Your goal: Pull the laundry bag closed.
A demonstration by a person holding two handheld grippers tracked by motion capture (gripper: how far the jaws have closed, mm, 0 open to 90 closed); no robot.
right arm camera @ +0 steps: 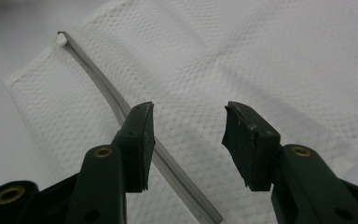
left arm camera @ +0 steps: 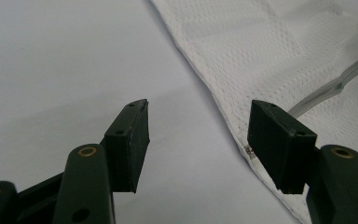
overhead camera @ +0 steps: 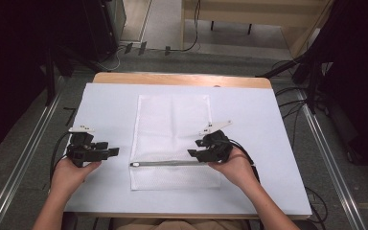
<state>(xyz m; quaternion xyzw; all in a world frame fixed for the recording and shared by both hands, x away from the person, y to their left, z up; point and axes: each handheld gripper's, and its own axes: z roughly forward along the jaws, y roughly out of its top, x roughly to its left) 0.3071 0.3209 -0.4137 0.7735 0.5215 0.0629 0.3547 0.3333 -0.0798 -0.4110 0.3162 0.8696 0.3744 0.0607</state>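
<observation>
- A white mesh bag [overhead camera: 174, 139] lies flat in the middle of the white-covered surface [overhead camera: 105, 100], its long side running away from the person, so both hands can reach its near end
- A grey zipper [overhead camera: 167, 163] crosses the bag near its near edge, running left to right; the bag lies spread out, which keeps the zipper line straight
- The right claw [overhead camera: 194, 147] hovers at the right end of the zipper, jaws parted and grasping nothing; in the right gripper view the zipper [right arm camera: 121, 107] passes under the left jaw, so it looks lined up to catch the slider (which I cannot make out)
- The left claw [overhead camera: 115, 151] sits just off the bag's left edge, likewise released and empty; in the left gripper view the bag's hem [left arm camera: 223, 112] runs toward its right jaw
- My judgement: the left one is placed to pin the bag's edge while the right one works the zipper
</observation>
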